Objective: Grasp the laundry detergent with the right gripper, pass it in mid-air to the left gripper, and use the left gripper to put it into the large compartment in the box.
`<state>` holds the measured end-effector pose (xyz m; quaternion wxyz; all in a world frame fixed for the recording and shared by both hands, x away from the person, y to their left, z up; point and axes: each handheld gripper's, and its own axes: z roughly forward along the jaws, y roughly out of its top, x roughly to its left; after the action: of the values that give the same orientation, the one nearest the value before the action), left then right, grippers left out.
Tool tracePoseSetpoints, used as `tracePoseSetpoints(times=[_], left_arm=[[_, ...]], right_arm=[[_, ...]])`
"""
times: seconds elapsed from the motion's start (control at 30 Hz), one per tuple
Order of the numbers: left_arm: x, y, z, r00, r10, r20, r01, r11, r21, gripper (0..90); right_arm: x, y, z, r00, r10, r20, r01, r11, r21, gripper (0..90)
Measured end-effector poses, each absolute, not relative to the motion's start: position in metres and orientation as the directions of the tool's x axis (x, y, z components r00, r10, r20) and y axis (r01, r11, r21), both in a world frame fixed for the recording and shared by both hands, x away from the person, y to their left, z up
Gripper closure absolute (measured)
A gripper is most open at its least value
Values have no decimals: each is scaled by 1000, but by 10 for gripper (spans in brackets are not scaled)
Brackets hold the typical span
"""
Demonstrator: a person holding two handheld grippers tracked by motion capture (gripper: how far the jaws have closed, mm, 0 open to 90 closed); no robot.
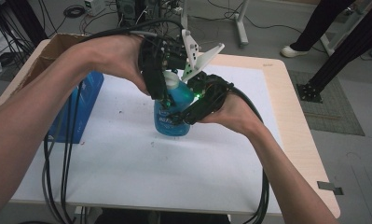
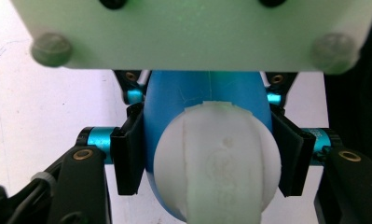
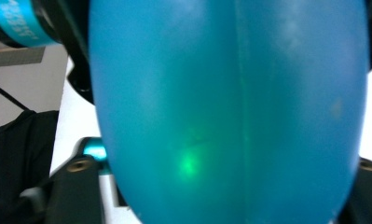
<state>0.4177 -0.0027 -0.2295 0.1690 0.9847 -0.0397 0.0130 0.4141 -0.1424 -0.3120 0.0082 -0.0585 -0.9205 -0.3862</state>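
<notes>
High view: two grippers hold one blue bottle (image 1: 172, 122) on the table (image 1: 127, 163).

Near the middle, the right gripper (image 1: 186, 114) clamps the bottle body, probably to steady it. Above, the left gripper (image 1: 167, 95) is closed on the neck under the white cap (image 2: 216, 158), perhaps for opening. Farther left stands a blue box (image 1: 88, 91). The label is too blurred to read.

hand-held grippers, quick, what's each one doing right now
Left hand-held gripper: closed on the blue bottle, jaws at its neck under the white cap.
Right hand-held gripper: against the bottle's body; grip cannot be told.
</notes>
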Motion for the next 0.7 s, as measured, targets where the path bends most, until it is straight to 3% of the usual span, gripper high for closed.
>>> tracePoseSetpoints(times=[0.23, 0.7], left_arm=[[417, 5, -225, 998, -57, 39, -67, -945, 321, 383], [418, 37, -190, 997, 45, 57, 26, -955, 295, 383]], right_arm=[[414, -150, -311, -991, 123, 53, 125, 703, 700, 229], [402, -178, -303, -979, 202, 24, 173, 764, 622, 213]])
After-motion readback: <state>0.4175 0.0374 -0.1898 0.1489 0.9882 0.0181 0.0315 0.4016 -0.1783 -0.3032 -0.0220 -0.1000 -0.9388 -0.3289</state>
